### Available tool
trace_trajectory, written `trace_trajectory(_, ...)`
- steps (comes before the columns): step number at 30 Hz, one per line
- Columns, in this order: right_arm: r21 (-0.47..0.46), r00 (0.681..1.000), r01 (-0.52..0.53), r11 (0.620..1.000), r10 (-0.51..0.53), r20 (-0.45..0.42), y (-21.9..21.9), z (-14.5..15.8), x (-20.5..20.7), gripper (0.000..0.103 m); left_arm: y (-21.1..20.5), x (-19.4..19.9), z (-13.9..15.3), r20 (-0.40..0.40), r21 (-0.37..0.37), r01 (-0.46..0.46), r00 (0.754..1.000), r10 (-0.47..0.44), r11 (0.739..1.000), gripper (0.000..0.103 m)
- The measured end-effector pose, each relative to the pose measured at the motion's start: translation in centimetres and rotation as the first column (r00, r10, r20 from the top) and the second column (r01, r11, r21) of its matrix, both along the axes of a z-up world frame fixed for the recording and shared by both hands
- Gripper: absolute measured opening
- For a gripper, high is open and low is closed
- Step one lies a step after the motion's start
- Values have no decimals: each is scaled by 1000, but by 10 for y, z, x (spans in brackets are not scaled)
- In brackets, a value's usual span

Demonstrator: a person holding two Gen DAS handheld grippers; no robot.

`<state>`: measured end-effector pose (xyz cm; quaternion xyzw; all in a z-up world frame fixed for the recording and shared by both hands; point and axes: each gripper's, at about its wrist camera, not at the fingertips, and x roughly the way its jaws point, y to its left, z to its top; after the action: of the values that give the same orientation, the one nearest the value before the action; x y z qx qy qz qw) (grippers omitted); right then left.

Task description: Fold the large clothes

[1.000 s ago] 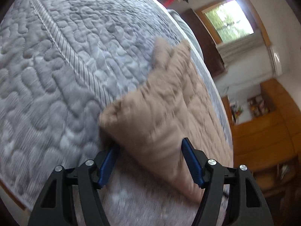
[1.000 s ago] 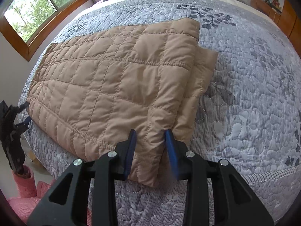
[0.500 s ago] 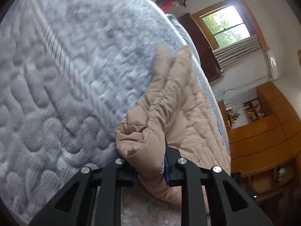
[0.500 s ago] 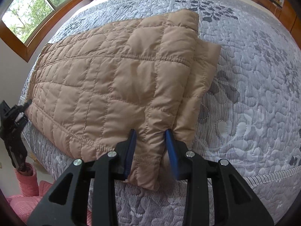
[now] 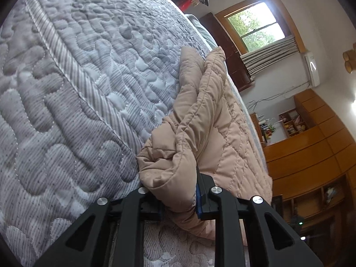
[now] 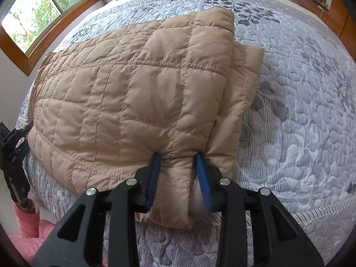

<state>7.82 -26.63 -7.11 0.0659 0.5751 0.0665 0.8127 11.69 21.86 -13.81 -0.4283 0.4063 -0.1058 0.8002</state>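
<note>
Since 1 s ago we've clamped L gripper (image 5: 178, 197) & R gripper (image 6: 178, 173) on tan quilted jacket's (image 6: 142, 93) near-edge corners, long axis running between grippers along the bed (image 6: 300, 111) edge.

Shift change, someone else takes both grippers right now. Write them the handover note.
Left gripper: shut on a bunched corner of the tan quilted jacket at the bed's edge.
Right gripper: blue fingers pinch the jacket's near hem, by the layered end.
Jacket lies mostly flat on the grey bedspread, one end already folded over.
Left to do: probably carry the held edges across for the next fold, then smooth.
</note>
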Motion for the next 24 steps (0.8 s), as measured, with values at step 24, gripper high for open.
trace_trajectory(24,125,993,99,987,-106,44,-47,39,-61,35,-163,-30,172,339,520,229,829,-445,823,16)
